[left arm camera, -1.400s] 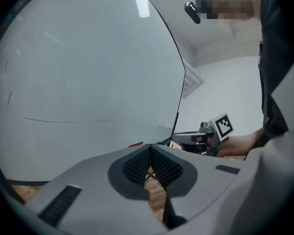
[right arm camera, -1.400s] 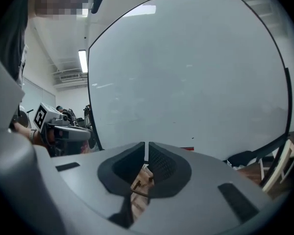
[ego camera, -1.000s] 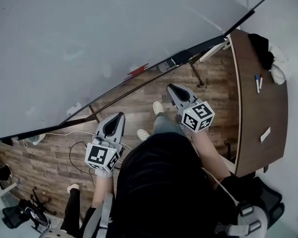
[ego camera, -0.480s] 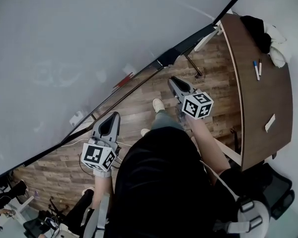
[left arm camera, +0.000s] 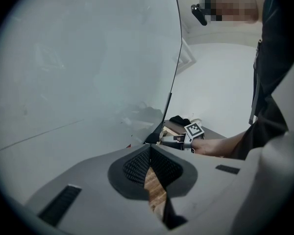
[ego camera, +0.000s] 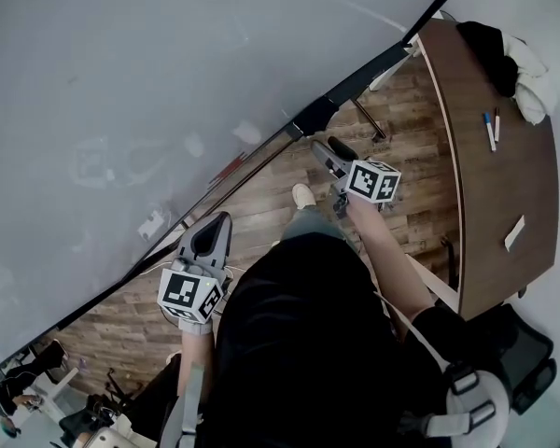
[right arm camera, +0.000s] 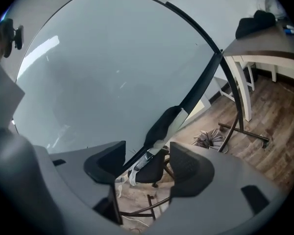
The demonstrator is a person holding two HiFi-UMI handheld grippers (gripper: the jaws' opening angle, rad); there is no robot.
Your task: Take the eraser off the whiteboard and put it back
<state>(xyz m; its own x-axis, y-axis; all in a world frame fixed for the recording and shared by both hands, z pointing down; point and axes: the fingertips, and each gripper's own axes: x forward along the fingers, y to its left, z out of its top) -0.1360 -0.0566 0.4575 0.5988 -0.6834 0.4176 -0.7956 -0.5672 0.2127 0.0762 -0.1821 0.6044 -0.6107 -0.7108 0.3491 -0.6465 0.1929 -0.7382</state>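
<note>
Eraser (ego camera: 315,117) sits on the whiteboard's (ego camera: 121,82) bottom rail, long axis along it. It's dead ahead of the right gripper (ego camera: 325,149), whose jaws just opened wide, gripping nothing. Left gripper (ego camera: 215,227) is closed and farther off.

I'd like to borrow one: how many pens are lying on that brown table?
2. One pen and a second pen lie side by side on the brown table, toward its far end, near the heap of clothes. More may be hidden under that heap.

Positions noted.
Black block eraser (ego camera: 315,117) sat at lower edge of pale whiteboard (ego camera: 168,82), left; marker pens (ego camera: 491,131) lay on curved wooden desk (ego camera: 504,194), right.
</note>
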